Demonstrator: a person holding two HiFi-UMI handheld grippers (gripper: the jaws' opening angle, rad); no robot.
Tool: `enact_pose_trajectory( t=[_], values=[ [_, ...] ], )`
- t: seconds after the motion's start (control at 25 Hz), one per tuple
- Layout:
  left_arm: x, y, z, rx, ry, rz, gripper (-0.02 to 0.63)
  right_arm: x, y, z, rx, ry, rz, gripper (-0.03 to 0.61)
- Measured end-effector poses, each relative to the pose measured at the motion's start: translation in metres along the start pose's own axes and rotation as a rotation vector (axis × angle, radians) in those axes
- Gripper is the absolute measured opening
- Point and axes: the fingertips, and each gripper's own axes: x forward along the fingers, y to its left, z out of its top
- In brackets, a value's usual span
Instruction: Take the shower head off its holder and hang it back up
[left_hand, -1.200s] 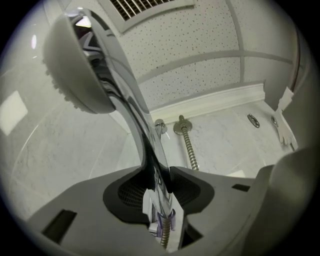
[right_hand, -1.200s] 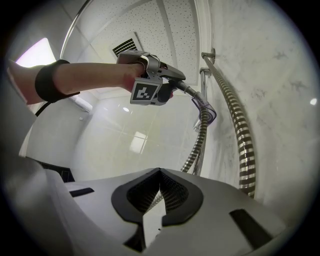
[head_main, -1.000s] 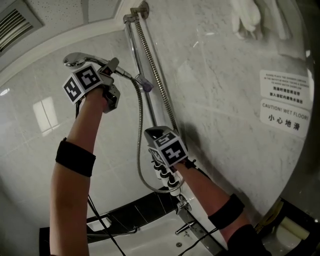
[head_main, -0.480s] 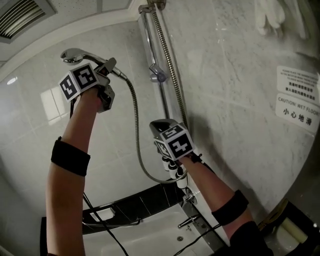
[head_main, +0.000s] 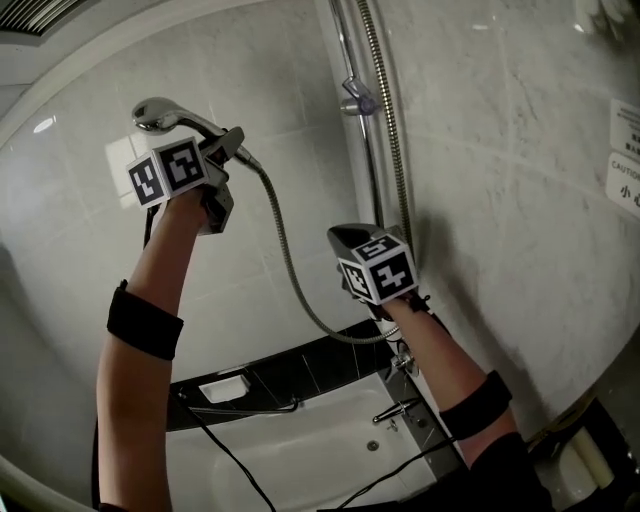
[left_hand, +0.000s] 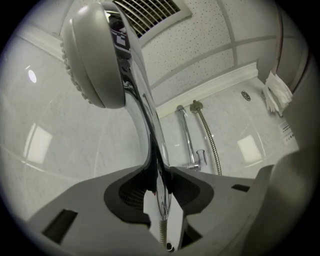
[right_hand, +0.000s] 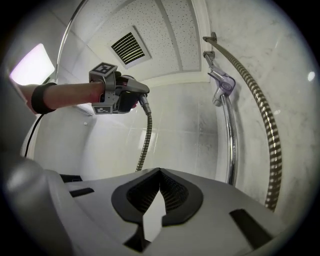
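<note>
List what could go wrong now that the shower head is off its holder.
1. The left tongs pinch only the slim chrome handle of the shower head; it may twist or slip.
2. The hose loops down close to the shut, empty right tongs and could snag there.
3. The holder is a small clip on the rail; a misaimed return might miss it.

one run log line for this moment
left claw: shut on shower head | right claw: shut, empty | holder: empty | stage: head off holder
</note>
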Motion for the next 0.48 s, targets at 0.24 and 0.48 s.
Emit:
enact_pose_trajectory(
  t=[0.24, 0.48],
  values=[
    [-0.026, 0.018, -0.054, 0.079, 0.098, 0.031, 0.124, 0.010, 0.019, -0.029, 0.040, 0.014, 0.025, 0.015],
    [-0.058, 0.035, -0.128, 0.107, 0.220, 0.054, 0.124, 0.016, 0.045, -0.082, 0.075, 0.072, 0.048, 0.015]
  ],
)
